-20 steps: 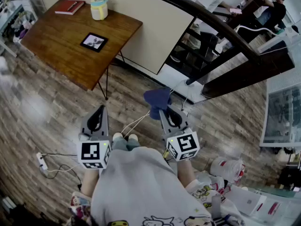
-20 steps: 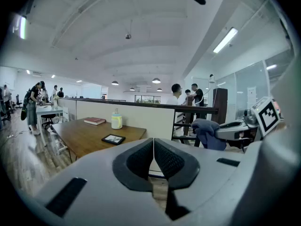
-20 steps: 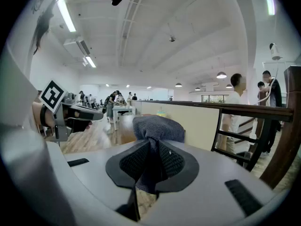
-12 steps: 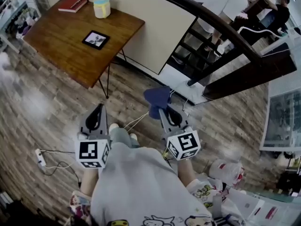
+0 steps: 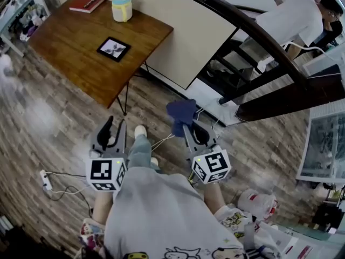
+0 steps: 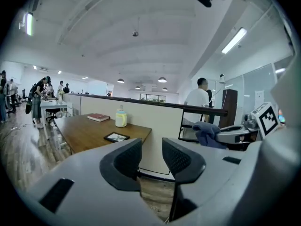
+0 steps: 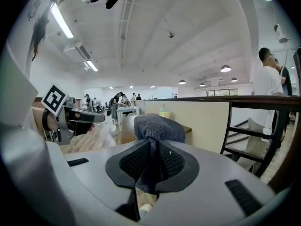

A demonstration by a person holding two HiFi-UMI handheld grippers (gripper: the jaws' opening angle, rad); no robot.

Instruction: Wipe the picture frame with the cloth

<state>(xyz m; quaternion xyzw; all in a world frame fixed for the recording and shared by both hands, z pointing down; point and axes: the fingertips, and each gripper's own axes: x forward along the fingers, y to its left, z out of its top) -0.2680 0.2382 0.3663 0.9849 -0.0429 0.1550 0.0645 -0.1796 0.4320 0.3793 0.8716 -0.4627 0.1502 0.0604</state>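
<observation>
While both grippers are held out low in front of the person wearing the camera, over the wood-plank floor point(image 5: 48, 117), the picture frame point(image 5: 114, 48) lies flat on the brown wooden table point(image 5: 70, 63) in the upper left of the head view, well apart from either tool. It is a small black-edged frame with a pale picture in it, near the table's right edge; the left gripper view shows it point(image 6: 116, 137) left of centre, on the near part of the tabletop. Behind it, toward the top of the head view, stand a pale bottle point(image 5: 122, 8) with a yellow band and a red book point(image 5: 87, 2), which lies flat near the far corner. At the lower left of centre, the left gripper point(image 5: 115, 127) has its jaws parted to a moderate gap, and its own view point(image 6: 150, 149) shows only floor and the partition wall between the ribbed pads. To its right, the right gripper point(image 5: 190, 129) is clamped on the dark blue cloth point(image 5: 181, 112), which bunches up above the jaw tips; in the right gripper view the cloth point(image 7: 157, 126) is pinched between the two pads of that gripper point(image 7: 151, 155) and hangs a little below them. A dark stair handrail point(image 5: 242, 31) runs diagonally across the upper right, and a white power strip point(image 5: 45, 180) lies on the floor at the lower left.
</observation>
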